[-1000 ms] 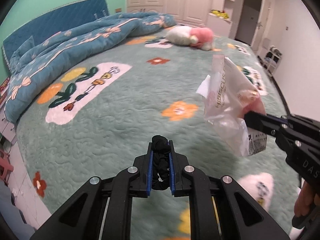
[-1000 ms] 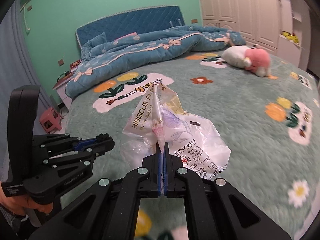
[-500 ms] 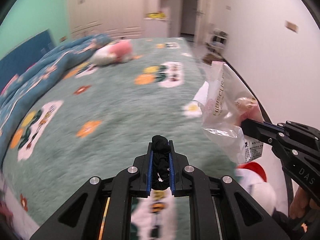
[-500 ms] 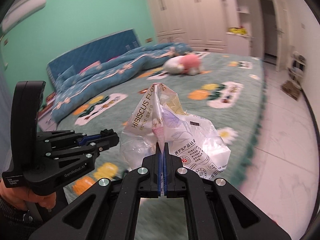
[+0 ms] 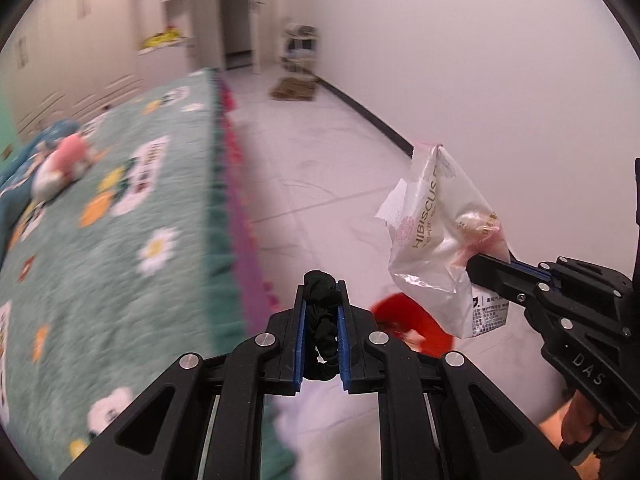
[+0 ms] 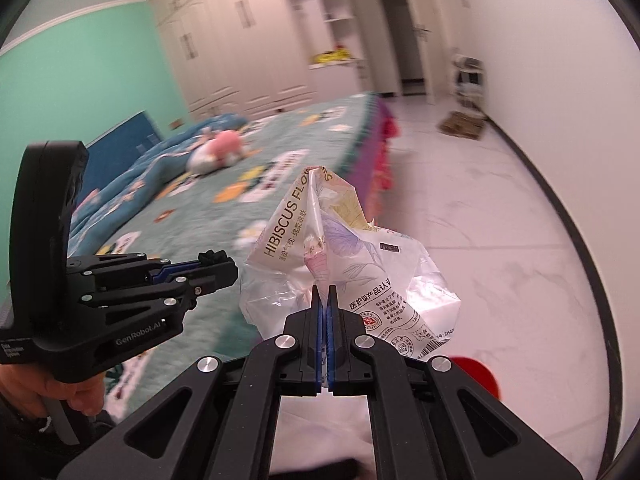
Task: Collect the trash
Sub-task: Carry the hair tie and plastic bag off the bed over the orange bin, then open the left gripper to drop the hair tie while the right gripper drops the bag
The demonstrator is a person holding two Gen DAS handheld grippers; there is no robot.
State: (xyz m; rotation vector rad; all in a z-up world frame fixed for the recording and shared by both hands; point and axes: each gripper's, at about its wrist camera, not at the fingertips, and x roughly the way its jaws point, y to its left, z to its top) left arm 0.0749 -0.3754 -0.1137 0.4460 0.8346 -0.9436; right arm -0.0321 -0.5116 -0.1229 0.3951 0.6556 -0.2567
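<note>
While the left gripper [image 5: 322, 300] pinches a black, bunched hair tie [image 5: 320, 282] between its blue pads, its jaws nearly together around that thin bundle, the right gripper [image 6: 324, 300] is clamped on a crumpled clear plastic wrapper [image 6: 344, 264] printed with "HIBISCUS" lettering, its pads pressed flat against the film. Both pieces of trash are held in the air, beyond the foot of the bed [image 5: 120, 240], whose green flowered blanket fills the left of both views. From the left wrist camera the wrapper [image 5: 436, 236] hangs to the right, above the white tiled floor [image 5: 320, 152], with the right gripper [image 5: 480, 268] reaching in from the lower right edge. From the right wrist camera the left gripper [image 6: 216, 266] sits to the left of the wrapper, near it but apart, with a hand [image 6: 40, 392] around its handle at the lower left. A red round object [image 5: 408, 320] lies low on the floor, below the wrapper and partly hidden behind it; what it is cannot be told. A pink and white plush toy [image 6: 218, 150] lies far up the bed near a rumpled blue quilt [image 6: 168, 168]. An open doorway [image 6: 400, 32] stands at the far end of the room.
</note>
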